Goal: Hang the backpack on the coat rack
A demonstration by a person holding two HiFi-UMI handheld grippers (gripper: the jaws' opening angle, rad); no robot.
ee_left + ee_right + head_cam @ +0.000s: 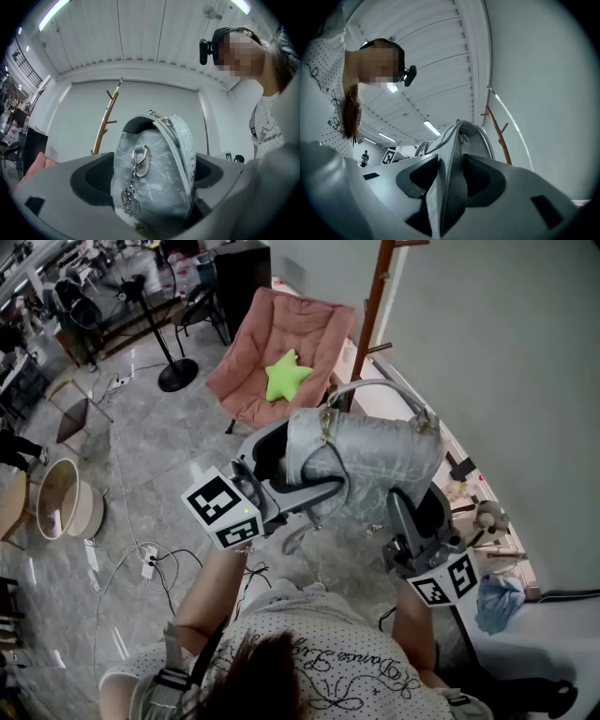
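Observation:
A silver-grey backpack (366,460) is held up in the air between both grippers, its top handle (380,387) arching upward. My left gripper (274,476) is shut on the bag's left side. In the left gripper view the jaws stand wide, with the backpack (157,159) and its key-ring chain (131,187) filling the gap of the left gripper (154,174). My right gripper (417,510) grips the lower right. In the right gripper view, the right gripper (451,177) is shut on a thin edge of the backpack (454,154). The wooden coat rack (373,306) stands just beyond the bag by the wall.
A pink folding chair (309,329) with a green star cushion (286,377) stands left of the rack. A black floor stand (176,373), a round basin (64,498) and cables (150,563) lie on the tiled floor to the left. A low shelf (473,498) runs along the right wall.

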